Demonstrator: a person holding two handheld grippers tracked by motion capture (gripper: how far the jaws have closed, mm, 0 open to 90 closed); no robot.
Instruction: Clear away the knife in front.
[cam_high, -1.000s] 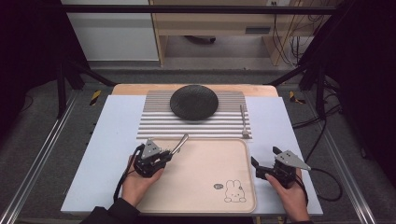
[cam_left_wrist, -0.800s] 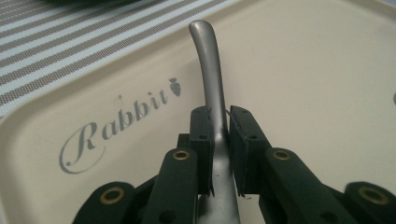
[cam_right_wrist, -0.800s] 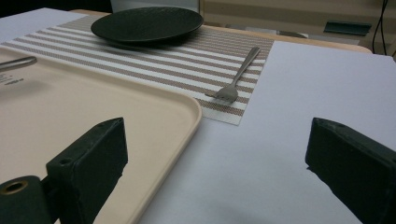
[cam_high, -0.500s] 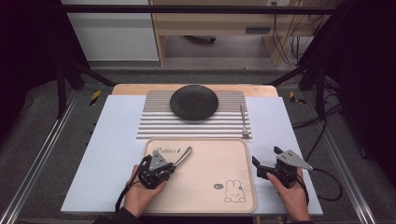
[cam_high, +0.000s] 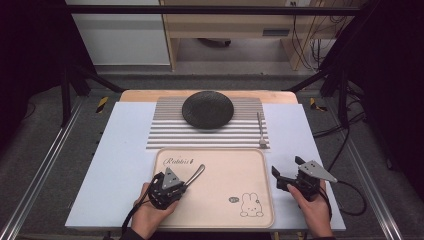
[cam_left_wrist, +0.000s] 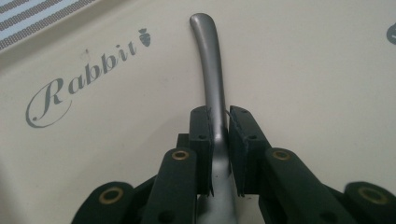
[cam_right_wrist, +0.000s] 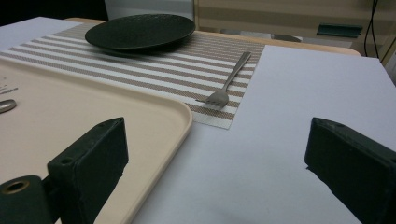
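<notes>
Clamping utensil handle (cam_left_wrist: 212, 84), left gripper (cam_high: 172, 183) nearer tray's (cam_high: 220, 212) front.

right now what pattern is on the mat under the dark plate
Thin tan-and-white stripes on the mat, clearest in the right gripper view.

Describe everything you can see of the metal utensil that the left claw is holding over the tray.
The utensil looks like brushed grey metal, a slim curved handle widening to a rounded end. Its working end is hidden behind the left claw, so spoon or knife cannot be told. The claw is shut on the handle partway along, with the free end pointing away over the beige tray, near the printed word Rabbit. Whether it touches the tray is unclear.
</notes>
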